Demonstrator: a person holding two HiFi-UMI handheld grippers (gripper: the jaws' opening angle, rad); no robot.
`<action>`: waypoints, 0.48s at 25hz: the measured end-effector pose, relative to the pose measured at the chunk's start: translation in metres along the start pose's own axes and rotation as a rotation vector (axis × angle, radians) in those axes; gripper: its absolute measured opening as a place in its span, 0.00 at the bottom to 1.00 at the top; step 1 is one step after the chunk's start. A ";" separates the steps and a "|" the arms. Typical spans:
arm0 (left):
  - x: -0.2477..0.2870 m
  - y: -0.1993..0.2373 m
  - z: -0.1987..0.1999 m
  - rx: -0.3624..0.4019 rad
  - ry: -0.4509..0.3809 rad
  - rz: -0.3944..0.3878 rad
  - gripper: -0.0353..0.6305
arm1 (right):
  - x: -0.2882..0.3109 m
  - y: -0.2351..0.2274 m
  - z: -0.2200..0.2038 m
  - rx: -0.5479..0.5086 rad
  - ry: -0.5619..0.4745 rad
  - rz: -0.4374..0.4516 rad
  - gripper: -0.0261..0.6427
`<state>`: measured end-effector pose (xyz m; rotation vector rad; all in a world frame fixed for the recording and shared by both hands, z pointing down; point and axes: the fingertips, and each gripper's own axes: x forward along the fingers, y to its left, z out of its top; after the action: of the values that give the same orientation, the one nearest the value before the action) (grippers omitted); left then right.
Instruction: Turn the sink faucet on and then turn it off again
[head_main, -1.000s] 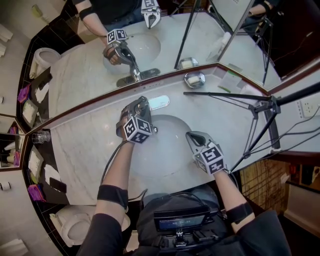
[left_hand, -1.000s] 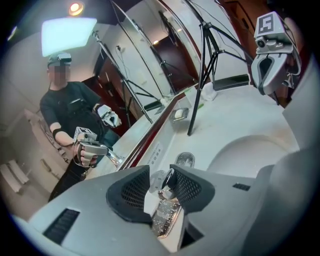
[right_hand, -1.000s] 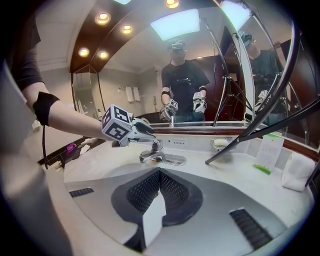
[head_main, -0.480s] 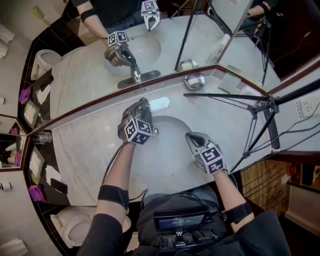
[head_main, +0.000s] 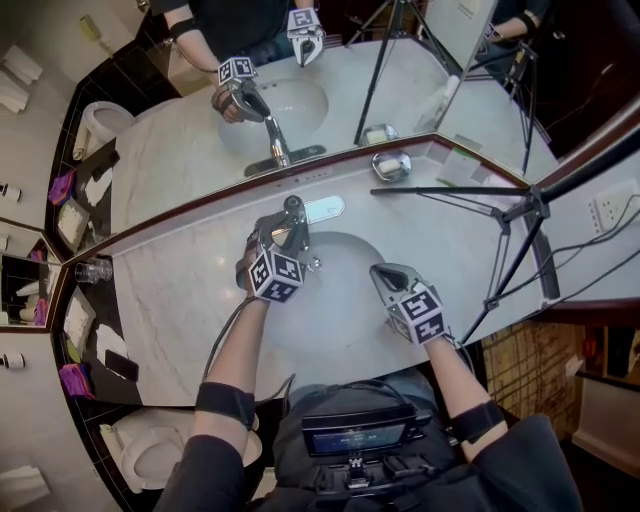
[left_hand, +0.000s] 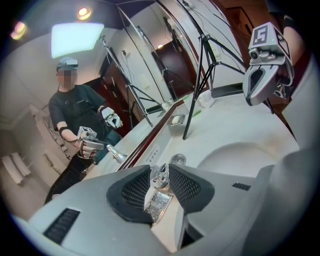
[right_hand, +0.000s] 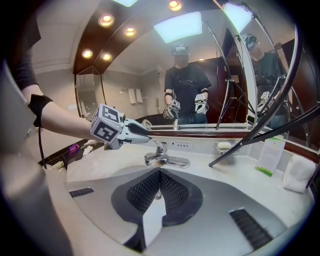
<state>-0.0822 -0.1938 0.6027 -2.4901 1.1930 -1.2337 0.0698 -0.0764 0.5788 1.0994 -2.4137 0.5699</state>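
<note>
Pinching the chrome faucet handle (left_hand: 159, 176) between its pads, the left gripper (head_main: 289, 214) sat at the back rim of the sink (head_main: 338, 305), which was set in the marble table (head_main: 170, 290). The right gripper (head_main: 381, 273), its jaws pressed together and empty, hovered over the basin's right side.

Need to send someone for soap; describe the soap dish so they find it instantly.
On the marble counter, go right from the faucet along the mirror's base. The soap dish sits there, just behind the black tripod leg. It's the only small shiny metal dish, holding a white bar.
</note>
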 end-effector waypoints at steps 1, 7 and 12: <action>-0.007 -0.001 0.000 -0.009 -0.005 0.006 0.24 | 0.000 0.002 0.001 -0.005 -0.002 0.004 0.07; -0.053 -0.003 -0.002 -0.107 -0.027 0.062 0.08 | 0.001 0.016 0.013 -0.034 -0.020 0.036 0.07; -0.095 -0.001 -0.004 -0.302 -0.074 0.093 0.06 | 0.006 0.023 0.021 -0.063 -0.039 0.053 0.07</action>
<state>-0.1183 -0.1262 0.5471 -2.6199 1.5582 -0.9933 0.0444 -0.0769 0.5604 1.0322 -2.4828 0.4909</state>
